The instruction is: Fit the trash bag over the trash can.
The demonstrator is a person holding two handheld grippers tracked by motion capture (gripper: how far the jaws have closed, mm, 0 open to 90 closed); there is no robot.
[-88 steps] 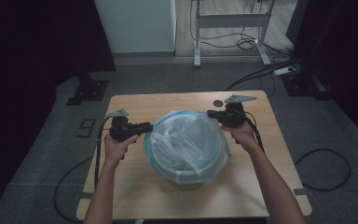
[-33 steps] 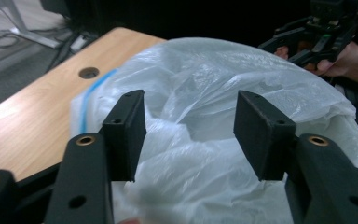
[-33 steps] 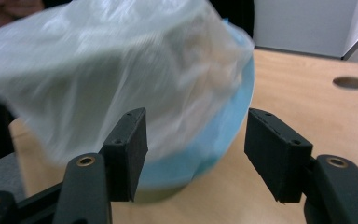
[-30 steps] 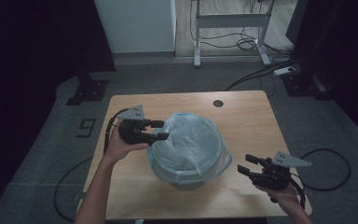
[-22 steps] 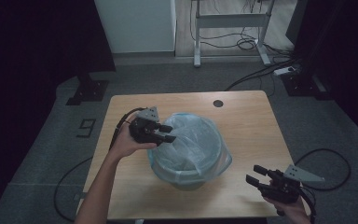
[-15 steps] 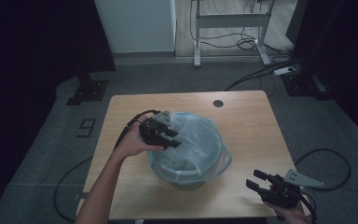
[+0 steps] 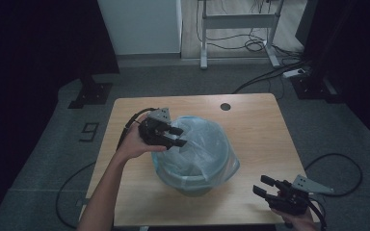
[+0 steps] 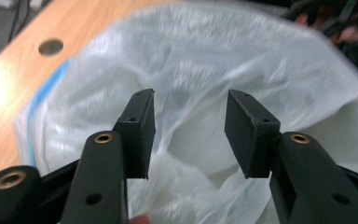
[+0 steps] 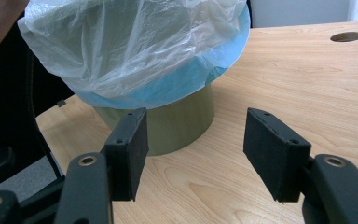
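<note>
Left gripper [image 7: 176,137]: black two-jaw tool, jaws parted and just now widening a little, nothing clamped between them. They hover over the near-left rim of the bin, and behind the gap lies crumpled liner film, which the pads do not press. In the left gripper view [image 8: 189,135] the film behind the jaws is blurred.

Right gripper [image 7: 265,187]: black two-jaw tool with a grey three-cornered plate on top, jaws released and empty, held low at the front right corner of the worktop, well apart from the bin. In the right gripper view [image 9: 193,156] the jaws point at the bin's base across bare wood.

Translucent white plastic bin liner [image 7: 200,147]: thin, glossy, heavily creased film, folded out over the rim and sagging into the opening; a blue band shows along the turned-over edge [image 9: 168,86].

Round olive-green waste bin [image 9: 177,123]: plain smooth wall, narrower than the liner-covered rim, standing upright near the middle of the worktop, slightly to the front. No brand or label can be made out on it.

Light wooden worktop [image 7: 255,130]: pale grain, one round cable hole [image 7: 225,106] at the far edge.

Writing: a white mark like a "9" [image 7: 89,130] on the grey floor, left of the worktop.
</note>
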